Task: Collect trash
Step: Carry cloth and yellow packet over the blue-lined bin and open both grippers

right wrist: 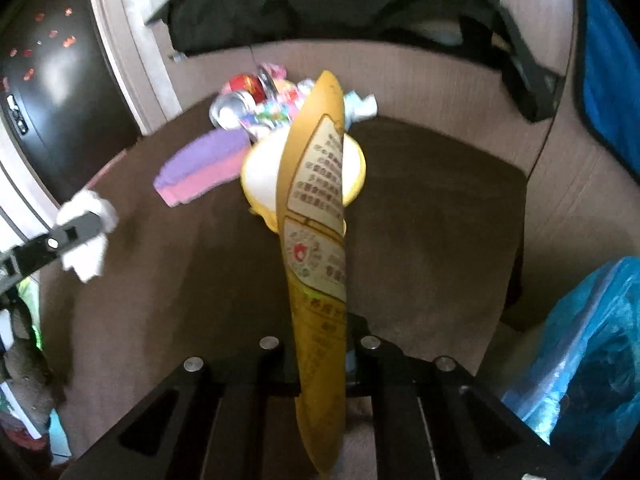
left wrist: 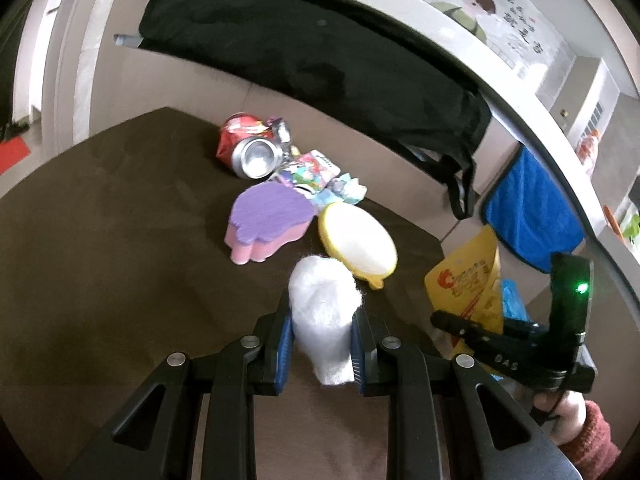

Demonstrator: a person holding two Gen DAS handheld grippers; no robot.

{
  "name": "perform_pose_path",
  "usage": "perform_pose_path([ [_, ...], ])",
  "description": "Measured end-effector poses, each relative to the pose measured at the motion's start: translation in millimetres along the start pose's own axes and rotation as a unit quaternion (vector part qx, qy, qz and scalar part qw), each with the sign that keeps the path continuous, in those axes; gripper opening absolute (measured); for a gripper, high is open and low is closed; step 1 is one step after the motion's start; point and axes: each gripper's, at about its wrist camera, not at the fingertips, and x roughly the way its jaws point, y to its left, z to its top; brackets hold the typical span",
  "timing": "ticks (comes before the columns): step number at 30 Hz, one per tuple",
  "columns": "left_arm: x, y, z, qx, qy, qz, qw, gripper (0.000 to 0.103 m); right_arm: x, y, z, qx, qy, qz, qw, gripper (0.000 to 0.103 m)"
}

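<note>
Dim pics, fisheye-warped edges, rt view prob motion-blurred.

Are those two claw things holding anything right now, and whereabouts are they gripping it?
Yes. The left gripper pinches a white wad of tissue around its lower half. The right gripper clamps a yellow snack wrapper near its bottom end.

The left gripper [left wrist: 322,340] clamps a white tissue wad [left wrist: 324,312] between its jaws above the brown table [left wrist: 120,240].

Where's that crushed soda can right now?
The crushed soda can lies at the table's far edge in the left wrist view, beside colourful wrappers and behind the purple sponge.
</note>
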Motion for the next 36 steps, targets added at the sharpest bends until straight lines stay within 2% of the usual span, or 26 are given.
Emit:
perform_pose_path([
  [10, -15.1, -70.1, -1.7, 0.071, -0.019, -0.011, 0.9973, 0.024, -75.9, -4.7, -3.1, 0.001, -0.073, 0.007, 0.997, 0.008],
  [21, 16.7, -194.0, -27.6, 0.176, -0.004, -0.067, 0.9821, 0.024, -156.2, -75.7, -44.4, 0.066, -0.138, -0.045, 0.987, 0.008],
  [29, 61.0, -267.4, -50.0, 0.224, 0.024, -0.102, 0.9690, 0.024, -178.9, -139.7, -79.5, 0.126, -0.148, -0.084, 0.977, 0.008],
  [36, 94.0, -299.3, -71.8, 0.245, 0.048, -0.108, 0.9623, 0.024, -179.3, -180.9, -97.9, 0.166, -0.153, -0.096, 0.970, 0.008],
])
